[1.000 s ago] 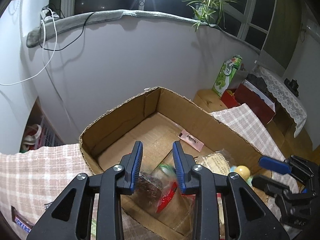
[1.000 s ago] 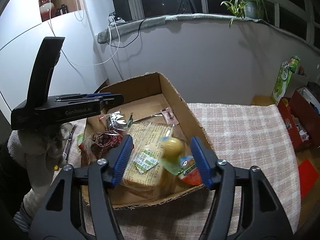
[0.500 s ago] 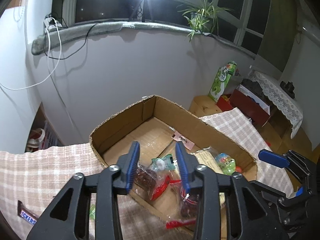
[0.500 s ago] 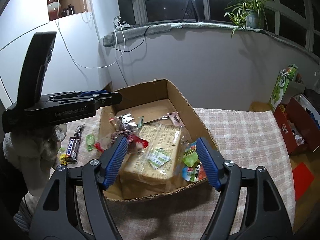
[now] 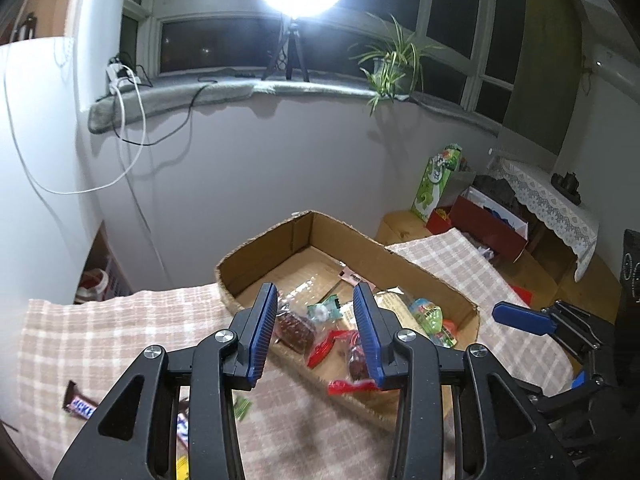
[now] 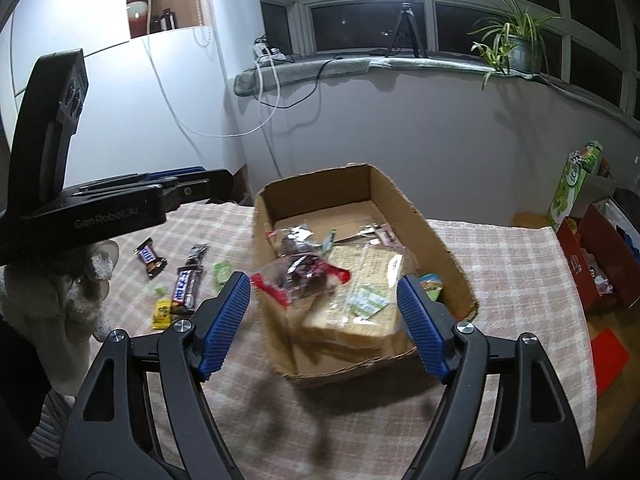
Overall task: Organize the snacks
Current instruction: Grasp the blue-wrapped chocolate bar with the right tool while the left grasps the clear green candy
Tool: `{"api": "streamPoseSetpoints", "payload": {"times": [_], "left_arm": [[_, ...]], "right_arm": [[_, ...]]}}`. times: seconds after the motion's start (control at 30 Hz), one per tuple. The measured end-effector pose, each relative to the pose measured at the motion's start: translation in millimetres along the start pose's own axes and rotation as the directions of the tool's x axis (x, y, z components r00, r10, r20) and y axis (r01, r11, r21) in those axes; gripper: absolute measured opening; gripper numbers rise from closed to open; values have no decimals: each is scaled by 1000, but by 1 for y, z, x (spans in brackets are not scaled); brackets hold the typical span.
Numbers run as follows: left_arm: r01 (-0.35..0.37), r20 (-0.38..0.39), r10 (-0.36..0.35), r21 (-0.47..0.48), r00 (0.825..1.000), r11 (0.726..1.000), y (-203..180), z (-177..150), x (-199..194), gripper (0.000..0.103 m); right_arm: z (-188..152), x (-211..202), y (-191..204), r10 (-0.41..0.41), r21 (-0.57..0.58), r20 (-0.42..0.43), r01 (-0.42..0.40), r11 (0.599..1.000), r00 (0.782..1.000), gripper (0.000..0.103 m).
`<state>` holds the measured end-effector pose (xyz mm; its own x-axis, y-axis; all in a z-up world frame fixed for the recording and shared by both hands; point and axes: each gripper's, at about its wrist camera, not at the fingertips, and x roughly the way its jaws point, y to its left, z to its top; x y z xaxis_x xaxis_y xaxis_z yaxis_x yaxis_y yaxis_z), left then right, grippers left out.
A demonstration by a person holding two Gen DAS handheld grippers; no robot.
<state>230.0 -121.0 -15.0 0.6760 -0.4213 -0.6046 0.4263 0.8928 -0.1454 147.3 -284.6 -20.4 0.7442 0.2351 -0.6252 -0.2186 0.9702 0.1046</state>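
Note:
A cardboard box stands on the checked tablecloth and holds snacks: a bread pack, clear bags of dark red fruit and green jelly cups. My left gripper is open and empty, held above the box's near left corner. My right gripper is open wide and empty, above the box's near edge. Loose chocolate bars and small candies lie on the cloth left of the box.
A white wall and windowsill with cables, a ring light and a plant lie behind the table. A green carton and red boxes stand to the right, beyond the table edge.
Both grippers have pulled up and back from the box, so more of the table shows. The bagged snacks now lie in the box, apart from the left fingers.

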Motion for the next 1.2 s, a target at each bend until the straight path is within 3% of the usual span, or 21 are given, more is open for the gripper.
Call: {"api": "streamPoseSetpoints", "payload": {"times": [0.37,0.67,1.07,1.2], "left_arm": [[-56,17,57,-87,998,995,51,-31,-46,40],[-142,-39,137,-198,990,970,109,-77,-68,40],[-152,-126,123,-256,984,954,136,-134,-65,40],[-138,-140,107,-233,984,963,136,-135,-56,40]], "right_arm": [[-15,5,43,74,-52,-40,-76,996,996,79],[-25,32,82,155,-77,-113,-164,983,981,79],[-26,79,126,228,-85,-199,-248,965,953,78],[-27,99,133,228,-87,-233,-254,963,945,65]]}}
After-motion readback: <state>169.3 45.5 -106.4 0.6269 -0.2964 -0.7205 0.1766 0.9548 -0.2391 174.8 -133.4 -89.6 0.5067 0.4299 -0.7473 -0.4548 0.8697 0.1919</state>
